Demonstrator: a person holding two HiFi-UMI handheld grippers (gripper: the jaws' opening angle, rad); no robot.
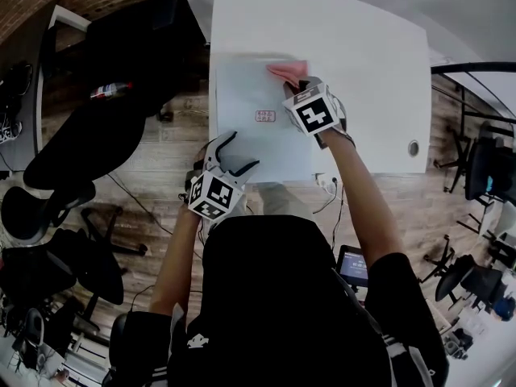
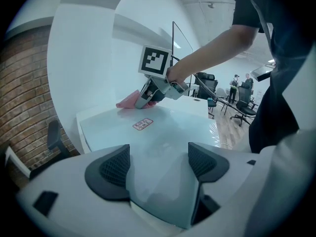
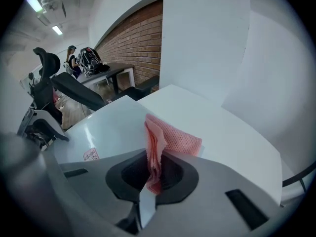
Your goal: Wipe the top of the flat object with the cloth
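Much of the cloth (image 3: 178, 140) hides between the right gripper's (image 1: 297, 85) pressed-together jaws.

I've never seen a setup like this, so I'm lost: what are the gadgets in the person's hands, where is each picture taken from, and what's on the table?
No robot: a person holds a two-jaw gripper in each hand. The head view looks down from their head; the other two cameras ride on the grippers, looking along the jaws. On the white table lies a pale flat sheet with a small red label. The right gripper pinches a pink cloth near the sheet's far edge. The left gripper is open, empty, at the near edge.
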